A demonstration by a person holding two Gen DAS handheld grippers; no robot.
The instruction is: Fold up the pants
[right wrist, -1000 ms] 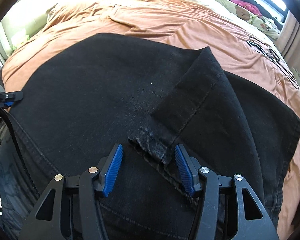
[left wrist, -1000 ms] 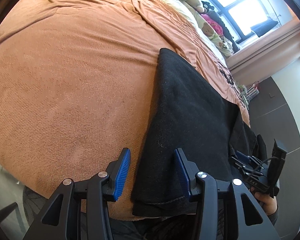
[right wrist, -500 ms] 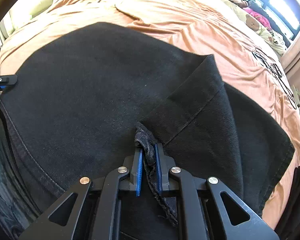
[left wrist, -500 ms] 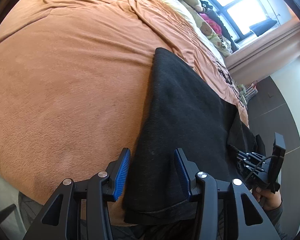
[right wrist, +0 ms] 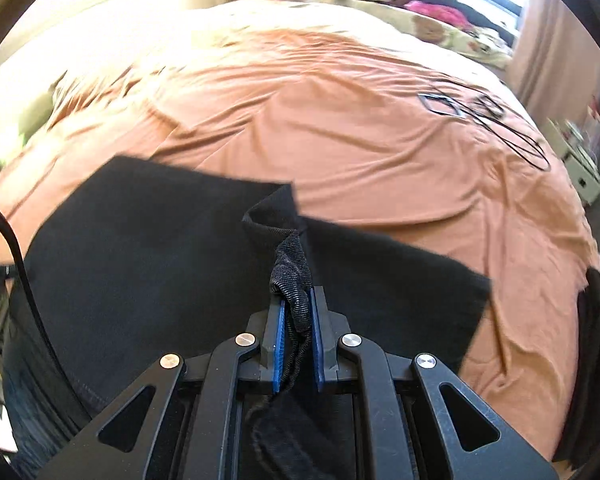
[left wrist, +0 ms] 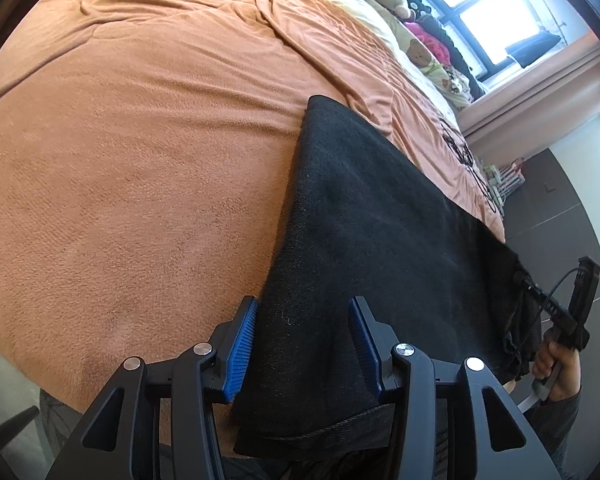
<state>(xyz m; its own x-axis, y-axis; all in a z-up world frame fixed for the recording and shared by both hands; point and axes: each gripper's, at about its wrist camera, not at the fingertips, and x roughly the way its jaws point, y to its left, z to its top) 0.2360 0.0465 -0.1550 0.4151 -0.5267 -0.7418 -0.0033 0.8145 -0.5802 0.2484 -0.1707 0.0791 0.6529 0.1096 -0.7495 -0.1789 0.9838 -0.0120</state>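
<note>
Black pants point(left wrist: 372, 248) lie spread on an orange bedspread point(left wrist: 140, 160), their near end hanging over the bed's front edge. My left gripper point(left wrist: 302, 344) hovers open over the pants' left edge, its blue pads apart and not pressing the cloth. In the right wrist view the pants point(right wrist: 148, 240) fill the lower left, and my right gripper point(right wrist: 298, 308) is shut on a bunched hem fold, which rises from the pads as a lifted peak. At the far right of the left wrist view a hand holds that right gripper point(left wrist: 516, 280) with black cloth hanging from it.
The orange bedspread point(right wrist: 380, 140) stretches far beyond the pants. Stuffed toys and pillows point(left wrist: 424, 52) lie along the far side by a window. A black cable loop point(right wrist: 484, 120) rests on the bedspread at right. Grey floor point(left wrist: 572, 208) shows past the bed's right edge.
My right gripper closed on the pants' hem fold, then lifted it up and away so the cloth peaks. The left gripper stayed open over the pants' left edge.
</note>
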